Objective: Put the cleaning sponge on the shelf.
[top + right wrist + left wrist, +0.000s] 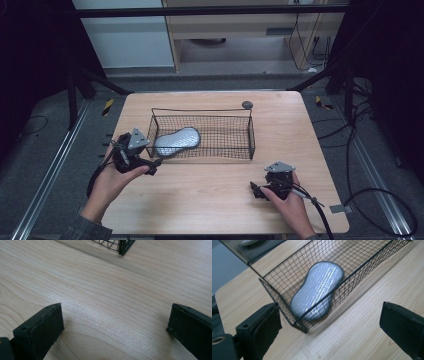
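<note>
Nearest us, our left gripper (pixel 329 322) hangs at the basket's (pixel 202 156) near left corner, its fingers (pixel 265 322) spread wide with nothing between them. We keep them that far apart so they can straddle the corner wire or drop over the rim onto the sponge (pixel 318 290); from here either reach looks open, and we judge the sponge to be the aim, since the gripper view looks straight at it.

The sponge, a grey peanut-shaped pad with a shiny ribbed face, lies flat on the basket floor at the left end, its near edge just beside the front wall. It is the one thing in the basket; the rest of the mesh floor is bare. Lying so close to the corner, it leaves little room for a finger between it and the wire, so we would come down from above rather than from the side.

Our right gripper (pixel 261 191) rests low over the table (pixel 210 200), well apart from the basket's near right corner, out of the way of the left hand's work. Its fingers (pixel 41 330) also stand wide open, holding nothing, with bare wood between them.

Beyond the basket's far right corner a small dark round thing (pixel 247 104) sits on the table; we cannot tell what it is.
</note>
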Demonstrator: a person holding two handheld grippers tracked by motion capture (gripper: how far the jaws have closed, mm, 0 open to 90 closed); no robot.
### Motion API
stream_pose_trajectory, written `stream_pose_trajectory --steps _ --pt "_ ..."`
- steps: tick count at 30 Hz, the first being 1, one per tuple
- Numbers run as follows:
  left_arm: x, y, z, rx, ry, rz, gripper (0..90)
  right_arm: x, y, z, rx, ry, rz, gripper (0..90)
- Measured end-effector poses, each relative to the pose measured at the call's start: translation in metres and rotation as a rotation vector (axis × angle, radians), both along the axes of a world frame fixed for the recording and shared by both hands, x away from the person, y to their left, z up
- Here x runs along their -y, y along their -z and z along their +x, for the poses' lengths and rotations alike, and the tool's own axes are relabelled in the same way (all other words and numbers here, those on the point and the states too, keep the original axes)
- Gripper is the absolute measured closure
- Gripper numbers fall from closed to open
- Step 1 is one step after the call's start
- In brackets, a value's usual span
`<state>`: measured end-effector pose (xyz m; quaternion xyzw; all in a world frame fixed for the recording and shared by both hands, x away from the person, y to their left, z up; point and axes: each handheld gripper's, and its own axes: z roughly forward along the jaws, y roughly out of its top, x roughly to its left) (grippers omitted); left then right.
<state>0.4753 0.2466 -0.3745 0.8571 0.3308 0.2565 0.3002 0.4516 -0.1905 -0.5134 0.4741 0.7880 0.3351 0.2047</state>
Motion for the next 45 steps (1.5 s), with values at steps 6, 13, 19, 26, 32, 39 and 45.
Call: stream_pose_trajectory --steps 6,13,19,26,32,39,45 --pt "-0.011 0.017 -0.008 -0.012 -0.034 -0.017 2.9 0.000 0.000 0.000 0.000 0.000 0.002 0.4" --pt "-0.019 0.044 -0.011 -0.058 -0.076 -0.065 3.1 0.000 0.000 0.000 -0.001 0.000 0.002 0.4" --pt "-0.025 0.067 -0.011 -0.107 -0.089 -0.062 3.2 0.000 0.000 0.000 -0.001 0.001 0.002 0.4" --pt "-0.033 0.088 -0.008 -0.150 -0.120 -0.035 3.4 0.000 0.000 0.000 -0.001 0.001 0.002 0.4" --pt "-0.039 0.101 -0.002 -0.172 -0.142 -0.024 3.4 0.000 0.000 0.000 -0.001 0.000 0.002 0.4" --pt "-0.045 0.110 0.006 -0.173 -0.162 -0.035 3.4 0.000 0.000 0.000 -0.001 0.000 0.002 0.4" --pt "-0.049 0.120 0.016 -0.179 -0.183 -0.058 3.5 0.000 0.000 0.000 -0.001 -0.002 0.002 0.4"
